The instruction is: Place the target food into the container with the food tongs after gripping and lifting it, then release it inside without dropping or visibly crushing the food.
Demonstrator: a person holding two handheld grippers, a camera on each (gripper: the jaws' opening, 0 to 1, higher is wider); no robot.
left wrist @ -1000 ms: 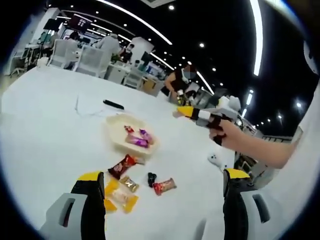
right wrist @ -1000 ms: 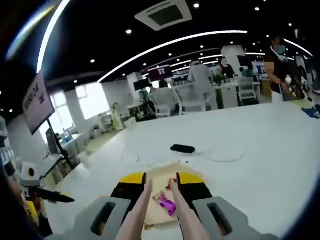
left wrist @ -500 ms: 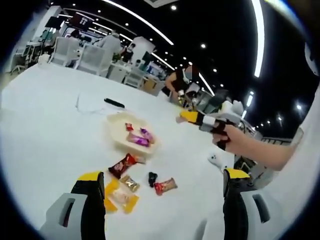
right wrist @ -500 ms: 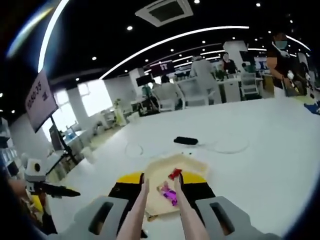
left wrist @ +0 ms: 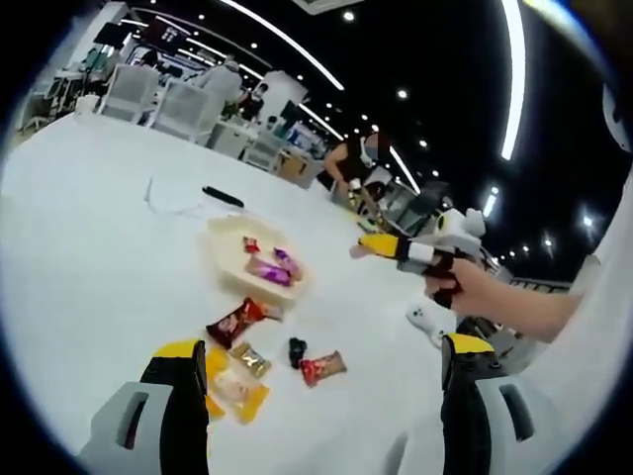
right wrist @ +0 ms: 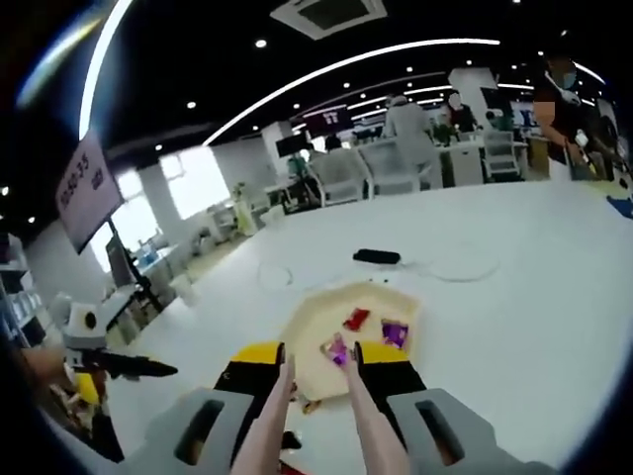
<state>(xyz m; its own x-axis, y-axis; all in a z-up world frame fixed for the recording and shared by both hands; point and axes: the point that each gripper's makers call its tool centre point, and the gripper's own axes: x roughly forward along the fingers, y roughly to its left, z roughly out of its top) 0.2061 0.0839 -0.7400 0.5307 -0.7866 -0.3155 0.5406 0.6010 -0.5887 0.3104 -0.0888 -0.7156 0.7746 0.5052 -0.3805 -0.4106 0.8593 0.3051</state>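
Left gripper view: the left gripper [left wrist: 315, 391] hangs with its jaws spread wide and nothing between them, above a white table [left wrist: 79, 257]. The container [left wrist: 252, 265], a pale shallow dish just left of frame centre, holds three wrapped candies [left wrist: 269, 269]. Below it, toward the jaws, loose pieces lie scattered — a red-brown bar [left wrist: 233, 321] nearest the dish, a small gold one, a dark one, a red one [left wrist: 321, 367] and a yellow packet [left wrist: 232, 391] beside the left jaw, five in all. The right gripper [left wrist: 396, 249] enters at centre right in a hand [left wrist: 465, 292], pointing left toward the dish. Right gripper view: the jaws are clenched on food tongs [right wrist: 316, 416], whose two pink arms rise from bottom centre with tips slightly apart, empty, at the dish's [right wrist: 371, 297] near rim. Three candies [right wrist: 356, 319] lie inside; the loose sweets sit lower still, at the tongs' base — the right hand is judged nearer for the next pick.
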